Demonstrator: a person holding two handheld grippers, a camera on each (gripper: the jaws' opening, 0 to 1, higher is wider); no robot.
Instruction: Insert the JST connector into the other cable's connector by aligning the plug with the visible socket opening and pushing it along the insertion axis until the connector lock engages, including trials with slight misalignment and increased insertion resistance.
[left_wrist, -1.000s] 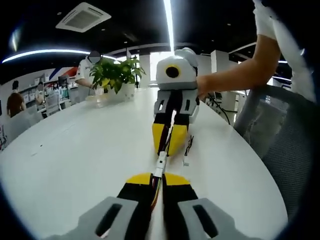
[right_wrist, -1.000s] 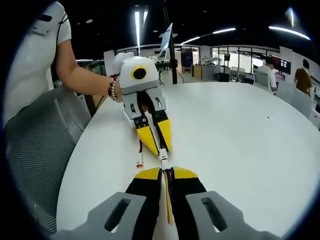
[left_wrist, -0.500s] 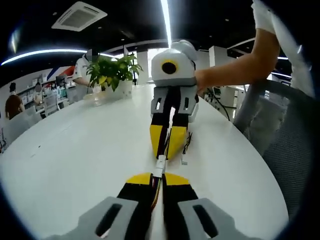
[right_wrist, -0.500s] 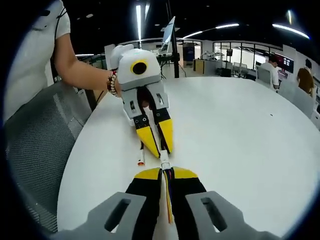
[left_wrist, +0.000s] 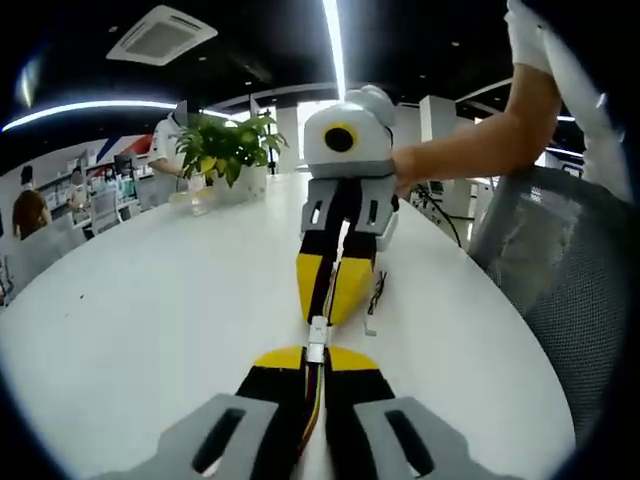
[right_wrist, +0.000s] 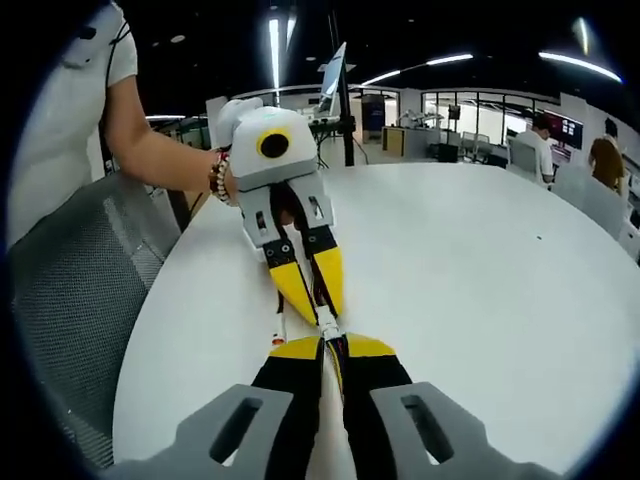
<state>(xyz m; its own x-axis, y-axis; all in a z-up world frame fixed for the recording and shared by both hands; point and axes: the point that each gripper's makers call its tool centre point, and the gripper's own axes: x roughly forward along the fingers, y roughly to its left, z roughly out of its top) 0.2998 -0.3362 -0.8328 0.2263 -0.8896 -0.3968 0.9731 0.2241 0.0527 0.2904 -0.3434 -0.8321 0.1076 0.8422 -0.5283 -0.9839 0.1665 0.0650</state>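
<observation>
Both tongs are clamped narrow on their cables, tips nearly nose to nose over the white desk (left_wrist: 150, 300). In the left gripper view the left tongs (left_wrist: 315, 358) pinch a multi-coloured cable w/ a small white connector (left_wrist: 316, 338) poking out just past the tips; the right tongs (left_wrist: 333, 300) come in from the far side, yellow tips right at that connector. In the right gripper view the right tongs (right_wrist: 332, 350) hold their own wire bundle, and the left tongs (right_wrist: 312, 290) meet them at a white connector (right_wrist: 326, 320) between the two sets of tips. The two housings look touching or partly mated, but too small to tell whether the lock has caught. A loose cable end (left_wrist: 371, 322) lies on the desk just beside the junction. Risks, as I judge them: the two tongs aren't quite on one line, so a push off the insertion axis could jam plug vs socket edge or bend pins; grip is on the wire more than the housing, so extra resistance could make the cable buckle or slip back through the tongs instead of seating; stopping early leaves it half-seated, so it looks joined but pulls apart. The stray end could also snag.
</observation>
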